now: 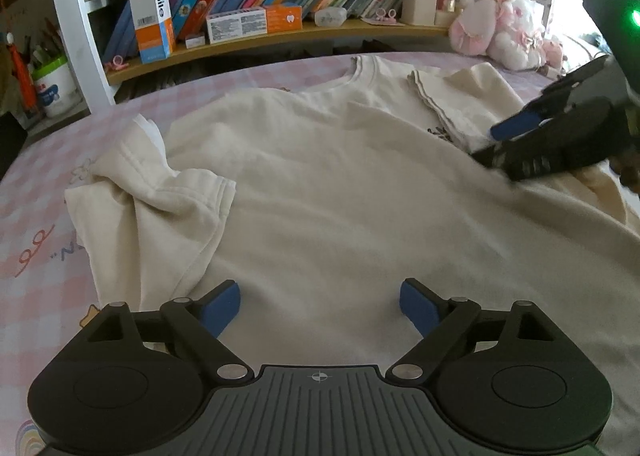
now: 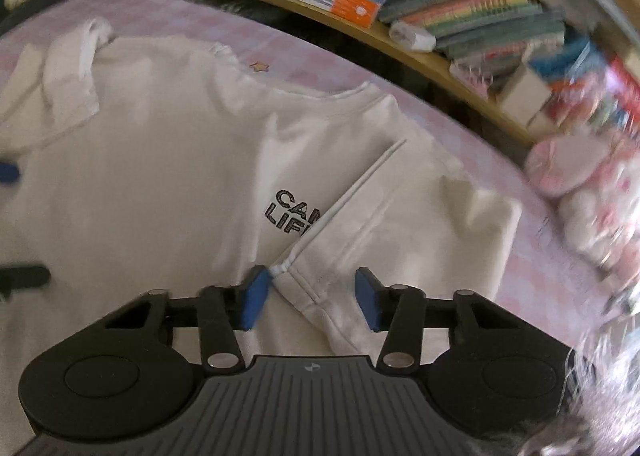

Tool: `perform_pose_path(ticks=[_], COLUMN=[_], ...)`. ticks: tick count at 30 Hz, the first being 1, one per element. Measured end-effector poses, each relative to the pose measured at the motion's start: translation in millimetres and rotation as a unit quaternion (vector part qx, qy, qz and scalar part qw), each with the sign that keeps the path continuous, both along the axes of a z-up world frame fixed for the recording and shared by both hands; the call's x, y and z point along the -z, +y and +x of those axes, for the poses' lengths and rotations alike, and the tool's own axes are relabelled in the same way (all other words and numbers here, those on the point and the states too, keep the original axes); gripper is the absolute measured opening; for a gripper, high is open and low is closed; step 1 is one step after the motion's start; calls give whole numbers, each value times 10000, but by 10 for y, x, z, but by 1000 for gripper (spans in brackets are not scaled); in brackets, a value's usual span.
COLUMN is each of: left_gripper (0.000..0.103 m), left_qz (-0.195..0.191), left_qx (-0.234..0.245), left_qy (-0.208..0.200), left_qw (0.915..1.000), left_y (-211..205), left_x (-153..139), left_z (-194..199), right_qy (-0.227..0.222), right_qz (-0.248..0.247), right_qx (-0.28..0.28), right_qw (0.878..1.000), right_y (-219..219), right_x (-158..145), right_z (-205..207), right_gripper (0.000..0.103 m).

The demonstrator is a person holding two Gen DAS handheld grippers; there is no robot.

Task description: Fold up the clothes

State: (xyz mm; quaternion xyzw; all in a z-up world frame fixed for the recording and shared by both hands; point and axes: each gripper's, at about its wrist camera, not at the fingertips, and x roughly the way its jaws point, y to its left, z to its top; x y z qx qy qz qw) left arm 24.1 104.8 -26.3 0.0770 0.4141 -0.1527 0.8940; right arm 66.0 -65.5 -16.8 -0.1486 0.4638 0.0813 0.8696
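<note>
A cream T-shirt point(image 1: 340, 184) lies flat on a pink checked cover point(image 1: 36, 192), collar toward the shelf. Its one sleeve point(image 1: 152, 196) lies crumpled at the left. The other sleeve point(image 2: 384, 216) is folded over the chest and partly covers a black print point(image 2: 290, 212). My left gripper point(image 1: 320, 308) hovers open over the shirt's lower body with nothing between its fingers. My right gripper point(image 2: 312, 296) points down at the folded sleeve, its hem corner between the jaws; the pads stand apart, the left pad point(image 2: 256, 296) touching the hem. In the left wrist view the right gripper point(image 1: 516, 132) is blurred.
A curved wooden bookshelf point(image 1: 280, 40) with books and boxes runs along the far side. Pink plush toys point(image 1: 504, 28) sit at the right corner. A white frame post point(image 1: 76, 28) stands at the left, with a pen tub point(image 1: 56, 84) beyond it.
</note>
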Motion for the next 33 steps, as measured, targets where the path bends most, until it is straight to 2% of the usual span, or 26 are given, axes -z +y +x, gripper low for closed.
perform_pose_path(ticks=[2,6,10,12,16,18,20,21,22,24,28,33], left_gripper=[94,94,94,94,94,94,94,94,94,94,94,94], left_qz=[2,43,153,250,450,548,632,669,703,760,864,962], left_qx=[-55,-210,-506,-617,-770,-862,-967,-1021,-1073,-1157,-1303,-1363], left_qy=[13,95,176,165,62,-21,-126,-177,-221,-284,-361,-437], left_qw=[10000,9997,9984,9976,9960,9948,9932,9924,9915,9900,9870,9850], left_y=[8,15,42,57,95,117,147,163,178,195,208,143], left_x=[12,13,-1,-22,-100,-155,-214,-237,-256,-278,-275,-286], left_z=[-4,10,24,21,38,65,89,95,101,104,78,26], right_qy=[-30,-635,-1085,-1057,-429,-229,-253,-287,-364,-553,-780,-703], right_qz=[303,307,92,-131,-198,-292,-485,-565,-569,-500,-119,495], right_qx=[276,969,2012,2491,2942,3029,3064,3077,3058,2944,2368,1758], right_qw=[9992,9928,9735,9626,9546,9523,9503,9494,9497,9528,9684,9807], right_y=[-121,-536,-1267,-1613,-2032,-2100,-2087,-2073,-2060,-2032,-1840,-1486], right_x=[-50,-320,-526,-493,-158,17,72,72,44,-37,-176,-101], right_z=[30,-61,-273,-403,-522,-538,-545,-546,-556,-591,-649,-600], right_gripper=[9,7,7,7,8,10,19,30,35,35,43,50])
